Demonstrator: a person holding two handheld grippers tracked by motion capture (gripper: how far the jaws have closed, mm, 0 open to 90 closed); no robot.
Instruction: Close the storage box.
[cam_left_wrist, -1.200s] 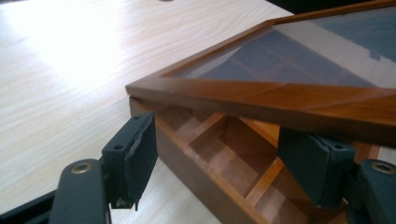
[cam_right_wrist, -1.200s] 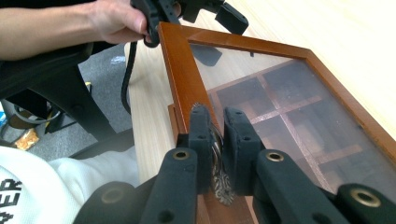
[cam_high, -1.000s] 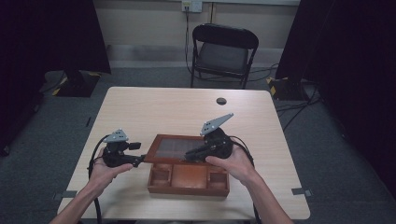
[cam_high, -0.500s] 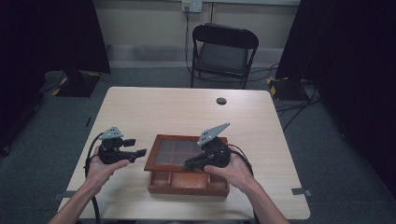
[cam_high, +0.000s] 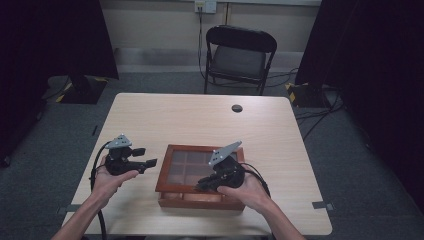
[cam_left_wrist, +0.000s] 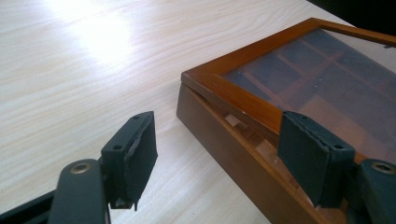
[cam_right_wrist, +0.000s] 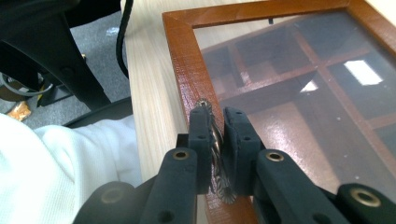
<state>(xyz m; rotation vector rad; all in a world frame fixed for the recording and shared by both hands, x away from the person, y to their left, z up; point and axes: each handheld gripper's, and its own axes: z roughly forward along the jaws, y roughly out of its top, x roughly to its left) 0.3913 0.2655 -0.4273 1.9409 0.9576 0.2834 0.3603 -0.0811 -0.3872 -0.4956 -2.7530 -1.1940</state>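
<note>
A brown wooden box (cam_high: 200, 202) with a glass-paned lid (cam_high: 192, 167) sits near the table's front edge. My right gripper (cam_high: 201, 185) is at the lid's front rail, shut on a small metal latch (cam_right_wrist: 224, 193) fixed to the lid frame (cam_right_wrist: 187, 60). Through the glass (cam_right_wrist: 299, 93) I see several empty wooden compartments. The lid (cam_left_wrist: 233, 88) stands slightly raised, with a narrow gap above the box base (cam_left_wrist: 243, 168). My left gripper (cam_high: 145, 156) hovers open just left of the box, and its jaws (cam_left_wrist: 219, 135) hold nothing.
A small black round object (cam_high: 237, 108) lies on the light wood table (cam_high: 200, 120) at the back. A black folding chair (cam_high: 237, 55) stands beyond the far edge. A white sleeve (cam_right_wrist: 56, 168) is close to the table's front edge.
The lid has come down from a half-raised tilt until it almost covers the box, with the right gripper lowering toward the person. The left gripper has shifted slightly and stays open.
</note>
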